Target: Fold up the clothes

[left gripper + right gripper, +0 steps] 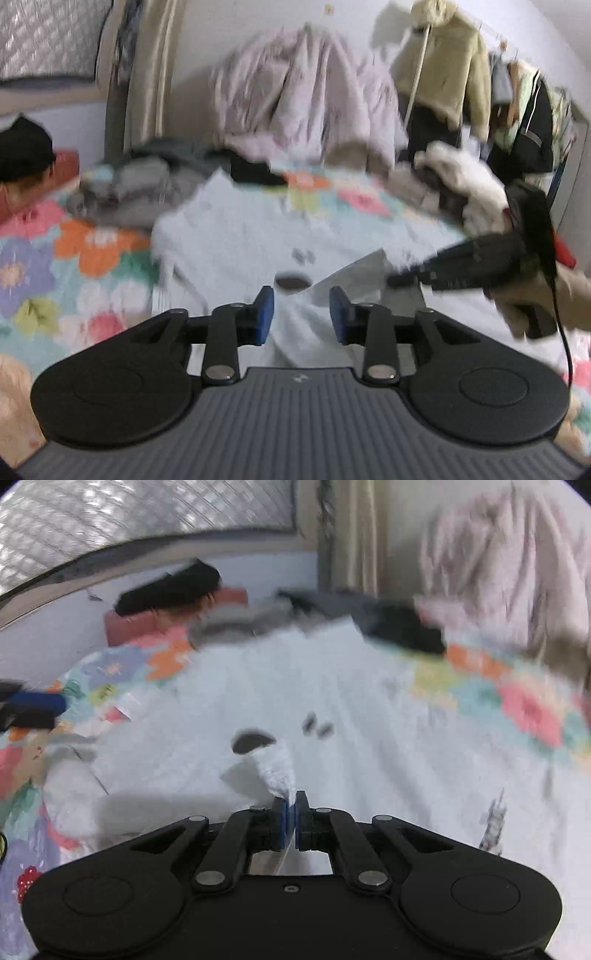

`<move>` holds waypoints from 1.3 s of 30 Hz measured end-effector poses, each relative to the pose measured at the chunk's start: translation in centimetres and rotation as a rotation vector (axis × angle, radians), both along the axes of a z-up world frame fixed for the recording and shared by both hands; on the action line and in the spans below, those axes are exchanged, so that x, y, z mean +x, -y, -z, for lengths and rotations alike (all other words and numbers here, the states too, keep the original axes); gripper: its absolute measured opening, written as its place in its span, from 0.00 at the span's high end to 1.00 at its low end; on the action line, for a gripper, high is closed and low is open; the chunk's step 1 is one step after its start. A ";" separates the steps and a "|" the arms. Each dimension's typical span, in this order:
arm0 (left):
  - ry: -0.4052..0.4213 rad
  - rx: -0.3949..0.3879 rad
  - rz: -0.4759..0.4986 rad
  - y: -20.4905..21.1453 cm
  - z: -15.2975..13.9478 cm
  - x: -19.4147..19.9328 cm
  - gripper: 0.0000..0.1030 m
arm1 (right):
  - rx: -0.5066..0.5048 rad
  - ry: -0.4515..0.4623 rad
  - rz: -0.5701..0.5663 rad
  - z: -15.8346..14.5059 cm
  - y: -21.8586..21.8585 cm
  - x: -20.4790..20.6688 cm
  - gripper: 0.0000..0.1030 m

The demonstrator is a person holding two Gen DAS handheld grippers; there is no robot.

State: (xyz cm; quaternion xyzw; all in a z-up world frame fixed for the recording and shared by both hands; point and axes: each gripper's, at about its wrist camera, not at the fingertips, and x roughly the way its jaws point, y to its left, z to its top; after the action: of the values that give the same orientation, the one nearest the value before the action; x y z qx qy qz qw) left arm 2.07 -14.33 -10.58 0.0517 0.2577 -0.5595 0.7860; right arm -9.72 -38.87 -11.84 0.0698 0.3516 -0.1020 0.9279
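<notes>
Fuzzy white knit garment [332,701], matt black gripper [291,812]

The left gripper [301,314] hangs with jaws apart over the white garment [236,236] spread on the flowered bedspread [74,258], while the right gripper [397,280] reaches in just ahead to its right.

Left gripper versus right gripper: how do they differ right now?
The left gripper is open and holds nothing; the right gripper is shut on a pinch of the white garment. The left hovers above the garment; the right lifts its fabric. Both have blue pads.
</notes>
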 end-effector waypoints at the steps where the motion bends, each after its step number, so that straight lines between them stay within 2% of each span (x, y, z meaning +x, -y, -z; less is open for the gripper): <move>1: -0.011 0.022 0.019 0.2 0.3 -0.1 0.58 | 0.030 -0.017 0.008 0.6 0.5 0.1 0.96; 2: -0.006 0.051 0.028 0.6 0.6 -0.3 0.49 | 0.054 -0.030 0.015 1.0 0.8 0.1 0.96; 5: 0.018 0.124 0.060 2.0 1.6 -0.9 0.41 | 0.107 -0.030 0.036 1.8 1.2 -0.4 0.96; 8: -0.032 0.179 0.066 3.6 3.1 -0.4 0.29 | 0.146 -0.006 0.049 2.2 1.6 -1.0 0.96; 10: -0.089 0.220 0.058 4.6 4.4 0.2 0.28 | 0.167 0.003 0.055 2.3 1.8 -1.2 0.96; 11: -0.105 0.239 0.067 5.0 5.0 0.4 0.42 | 0.175 0.006 0.058 2.4 1.9 -1.1 0.96; 12: -0.079 0.241 0.062 5.1 5.3 0.3 0.71 | 0.182 0.007 0.060 2.5 2.0 -1.0 0.96; 13: -0.046 0.258 0.048 5.2 5.2 0.2 0.91 | 0.188 0.007 0.058 2.6 2.1 -0.8 0.96; 14: -0.042 0.261 0.048 5.2 4.9 0.4 0.91 | 0.195 0.008 0.053 2.7 2.2 -0.6 0.96; 17: -0.081 0.167 0.020 3.8 3.3 1.3 0.91 | 0.153 0.015 -0.008 1.9 1.9 0.5 0.96; 22: -0.131 0.063 -0.048 2.1 1.2 3.2 0.91 | 0.062 0.075 -0.114 -1.6 1.4 3.6 0.96; 24: -0.146 0.072 -0.068 1.7 1.4 4.1 0.90 | 0.045 0.086 -0.133 -2.3 1.5 4.9 0.96; 25: -0.151 0.091 -0.078 1.6 1.7 4.6 0.86 | 0.046 0.083 -0.143 -2.4 1.6 5.5 0.96; 28: -0.116 0.213 -0.167 1.3 3.9 6.2 0.84 | 0.084 -0.008 -0.145 -0.6 2.4 7.5 0.96; 29: -0.127 0.241 -0.192 1.0 4.7 6.9 0.84 | 0.093 -0.046 -0.131 0.5 2.7 7.9 0.94; 31: -0.190 0.229 -0.253 -0.4 5.2 8.4 0.84 | 0.108 -0.072 -0.082 2.0 3.1 7.6 0.84; 32: -0.225 0.196 -0.265 -1.3 5.0 8.9 0.83 | 0.120 -0.072 -0.055 2.4 3.3 7.1 0.84; 33: -0.237 0.161 -0.261 -2.2 4.5 9.0 0.81 | 0.136 -0.057 -0.027 2.4 3.5 6.3 0.84; 34: -0.245 0.127 -0.256 -3.0 3.9 9.1 0.72 | 0.154 -0.044 -0.001 2.2 3.7 5.5 0.80; 35: -0.244 0.106 -0.240 -3.7 3.4 8.9 0.59 | 0.160 -0.039 0.018 2.0 3.6 4.6 0.73; 36: -0.237 0.099 -0.211 -4.0 3.0 8.3 0.53 | 0.160 -0.042 0.026 1.8 3.2 3.4 0.71; 37: -0.230 0.094 -0.178 -4.2 2.7 7.7 0.49 | 0.160 -0.044 0.034 1.6 2.7 2.3 0.70; 39: -0.206 0.121 -0.091 -3.8 2.3 6.2 0.48 | 0.160 -0.049 0.050 1.3 1.9 0.0 0.69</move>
State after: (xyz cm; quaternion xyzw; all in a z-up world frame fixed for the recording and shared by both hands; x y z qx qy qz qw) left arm 8.25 -10.58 -12.92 0.0297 0.3724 -0.5089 0.7755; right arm -9.72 -40.73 -13.16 0.1500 0.3796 -0.0982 0.9076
